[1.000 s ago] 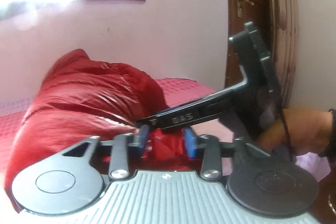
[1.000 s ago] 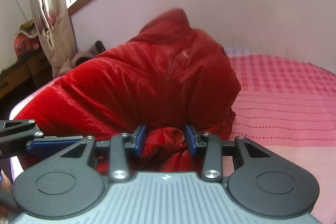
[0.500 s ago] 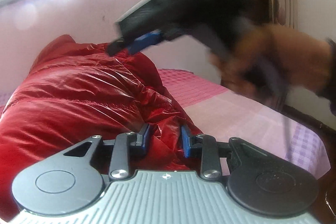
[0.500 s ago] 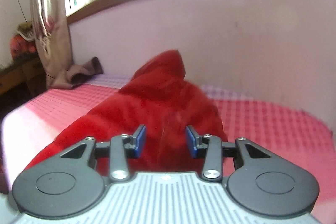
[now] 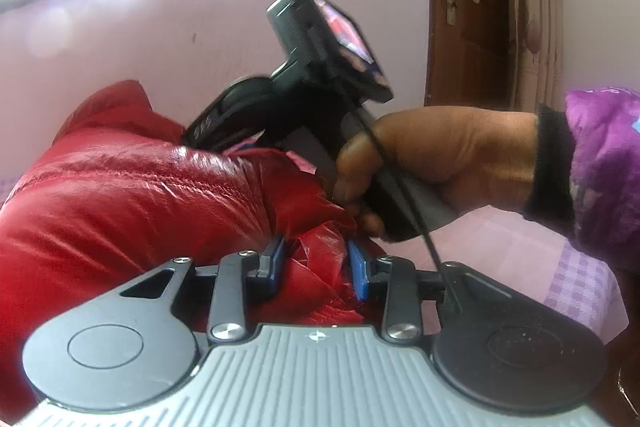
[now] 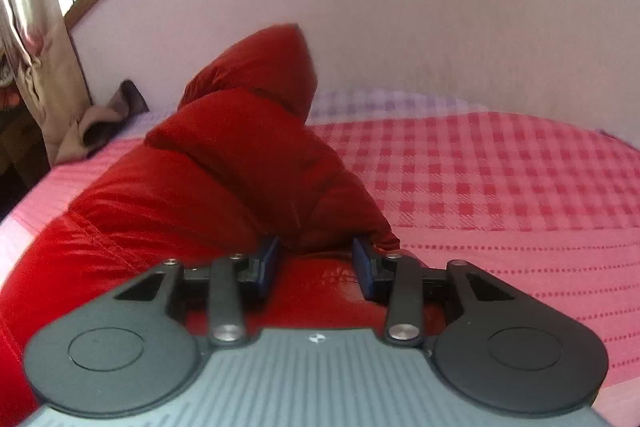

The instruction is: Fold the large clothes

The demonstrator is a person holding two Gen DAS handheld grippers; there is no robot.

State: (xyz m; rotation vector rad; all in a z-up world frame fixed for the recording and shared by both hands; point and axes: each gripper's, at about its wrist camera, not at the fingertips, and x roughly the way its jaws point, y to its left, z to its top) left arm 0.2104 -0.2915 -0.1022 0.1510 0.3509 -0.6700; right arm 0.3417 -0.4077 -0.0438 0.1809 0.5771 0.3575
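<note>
The red jacket (image 6: 224, 187) lies lengthwise on the bed (image 6: 500, 195), hood toward the wall. The left gripper (image 5: 316, 269), jaws opening, and the right gripper (image 6: 316, 261) each pinch a fold.

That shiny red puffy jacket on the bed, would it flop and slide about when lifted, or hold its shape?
The shiny red puffy jacket probably flops: it lies in soft humps and creases. Its quilted padding looks airy, so it is likely light for its bulk. The glossy shell may be slippery, though fabric is bunched between the pads of the left tool.
</note>
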